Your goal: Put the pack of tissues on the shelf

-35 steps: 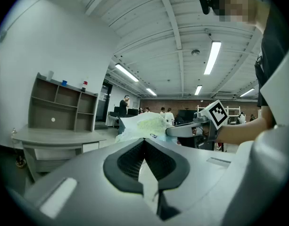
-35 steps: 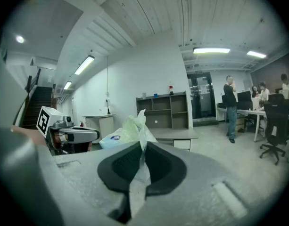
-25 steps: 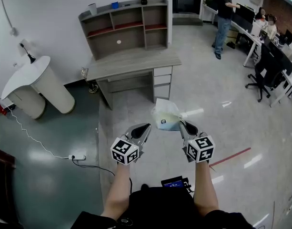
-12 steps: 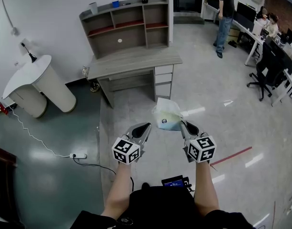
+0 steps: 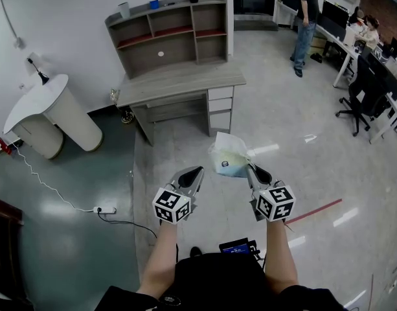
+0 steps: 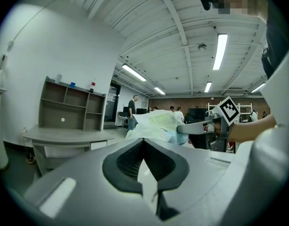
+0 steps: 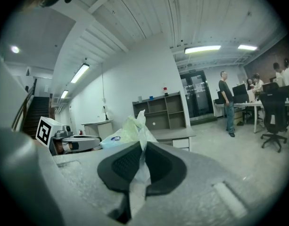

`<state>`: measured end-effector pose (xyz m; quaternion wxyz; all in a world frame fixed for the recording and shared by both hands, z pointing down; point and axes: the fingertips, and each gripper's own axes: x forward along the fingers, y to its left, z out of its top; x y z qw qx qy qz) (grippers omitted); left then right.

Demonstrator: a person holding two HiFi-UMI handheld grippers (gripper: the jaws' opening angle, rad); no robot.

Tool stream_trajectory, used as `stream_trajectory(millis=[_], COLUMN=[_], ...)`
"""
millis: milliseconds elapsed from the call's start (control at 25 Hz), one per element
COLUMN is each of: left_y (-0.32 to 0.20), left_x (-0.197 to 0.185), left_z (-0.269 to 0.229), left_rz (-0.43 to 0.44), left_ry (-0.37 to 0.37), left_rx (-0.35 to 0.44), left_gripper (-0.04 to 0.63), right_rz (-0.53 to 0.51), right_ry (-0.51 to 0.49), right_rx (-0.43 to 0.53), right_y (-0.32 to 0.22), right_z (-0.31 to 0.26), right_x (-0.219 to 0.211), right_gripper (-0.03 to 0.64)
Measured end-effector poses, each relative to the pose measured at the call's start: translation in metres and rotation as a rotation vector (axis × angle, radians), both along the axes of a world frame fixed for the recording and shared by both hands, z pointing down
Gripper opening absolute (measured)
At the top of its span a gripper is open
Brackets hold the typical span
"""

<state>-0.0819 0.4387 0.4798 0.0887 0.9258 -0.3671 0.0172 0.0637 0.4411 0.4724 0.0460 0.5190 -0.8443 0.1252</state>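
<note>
The pack of tissues (image 5: 227,159), pale green and white in a thin plastic wrap, hangs in mid-air in front of me. My right gripper (image 5: 250,169) is shut on the wrap's edge; in the right gripper view the plastic (image 7: 138,171) is pinched between the black pads and the pack (image 7: 120,133) rises to their left. My left gripper (image 5: 197,172) is level beside it, shut and empty, with the pack (image 6: 158,124) to its right. The grey shelf unit (image 5: 169,34) stands on a desk (image 5: 179,83) well ahead against the wall, also visible as the shelf unit (image 7: 163,109).
A white rounded lectern (image 5: 52,118) stands at the left wall, with a power strip and cable (image 5: 106,212) on the floor near it. A person (image 5: 307,18) stands at the far right by office desks and a black chair (image 5: 360,102). Red tape (image 5: 313,212) marks the floor.
</note>
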Motion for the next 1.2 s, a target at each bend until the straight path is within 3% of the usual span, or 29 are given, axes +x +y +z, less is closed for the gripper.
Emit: stream_trajectory(millis=[760, 1200], left_y=[0.006, -0.01], left_x=[0.057, 0.057], left_z=[0.013, 0.032], left_rz=[-0.023, -0.015], left_ry=[-0.058, -0.047], left_rx=[-0.029, -0.057], left_gripper=[-0.006, -0.008], right_rz=[-0.025, -0.015], right_ry=[-0.038, -0.041], right_rx=[0.003, -0.031], right_y=[-0.005, -0.017], right_z=[0.008, 0.028], right_x=[0.056, 0.056], right_gripper=[0.018, 0.019])
